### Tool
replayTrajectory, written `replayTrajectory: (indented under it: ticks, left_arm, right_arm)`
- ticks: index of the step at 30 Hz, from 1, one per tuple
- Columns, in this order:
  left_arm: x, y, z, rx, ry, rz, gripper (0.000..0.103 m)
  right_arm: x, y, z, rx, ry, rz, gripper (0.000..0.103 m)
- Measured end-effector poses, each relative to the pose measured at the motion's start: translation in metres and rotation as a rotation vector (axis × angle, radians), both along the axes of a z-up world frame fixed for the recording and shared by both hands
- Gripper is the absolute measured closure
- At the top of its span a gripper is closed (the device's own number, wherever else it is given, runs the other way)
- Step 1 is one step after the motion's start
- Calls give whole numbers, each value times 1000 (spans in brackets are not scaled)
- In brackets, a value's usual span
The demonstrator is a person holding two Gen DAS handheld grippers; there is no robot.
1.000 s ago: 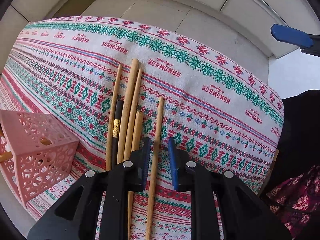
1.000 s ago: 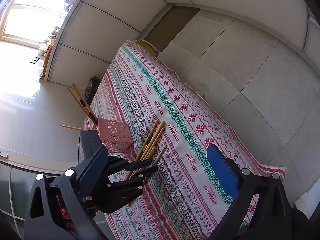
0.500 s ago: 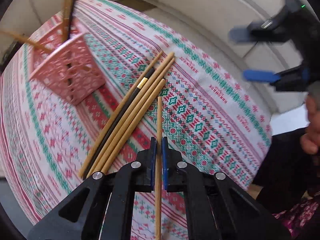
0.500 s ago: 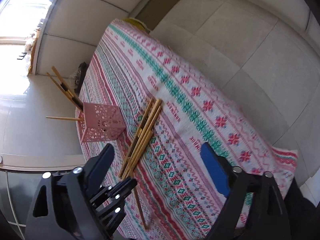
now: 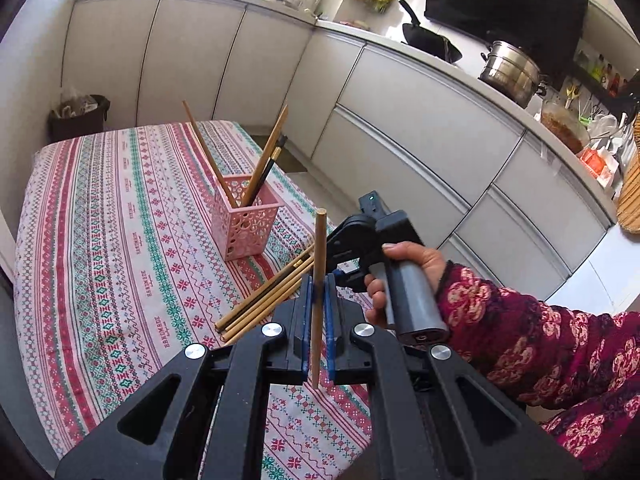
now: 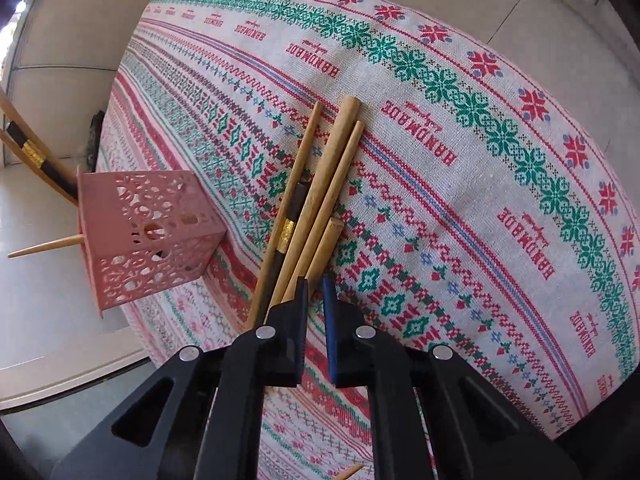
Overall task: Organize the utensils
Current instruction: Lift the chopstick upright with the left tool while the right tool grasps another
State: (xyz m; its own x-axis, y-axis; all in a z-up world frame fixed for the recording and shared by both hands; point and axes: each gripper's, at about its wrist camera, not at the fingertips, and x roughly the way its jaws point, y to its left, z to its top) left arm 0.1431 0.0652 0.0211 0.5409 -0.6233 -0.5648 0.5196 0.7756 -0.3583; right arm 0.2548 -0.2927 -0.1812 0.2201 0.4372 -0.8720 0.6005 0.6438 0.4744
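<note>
My left gripper is shut on a wooden chopstick and holds it upright above the table. A pink perforated holder stands on the patterned tablecloth with several chopsticks in it. A bundle of loose chopsticks lies beside it. In the right wrist view my right gripper hovers over the near end of that bundle, its jaws a narrow gap apart around the shortest stick. The holder also shows there.
Kitchen cabinets and a counter with a steel pot and a wok run behind the table. A dark bin stands by the far table corner. The floor lies beyond the table's left edge.
My left gripper has closed on one chopstick, lifted it off the cloth and tilted it upright. My right gripper has narrowed from wide open and come down over the bundle.
</note>
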Motion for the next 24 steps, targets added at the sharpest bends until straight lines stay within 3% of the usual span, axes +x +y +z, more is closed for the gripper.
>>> replayTrajectory:
  ticks: [8,14,20,24]
  left_arm:
    - [-14,16,11,-42,-67,32,98]
    - [-17,14,8,-58,-85,28,98]
    - [-17,20,7,-69,-81,48,98]
    - [-15,15,5,-62,-71,48,98]
  right_arm:
    - [17,17,5,-82,50,-1,89]
    - [38,20,8,-151,22,109,92]
    - [6,11,9,-227,63,292,97]
    - [-6,14,9,-250,64,303,96]
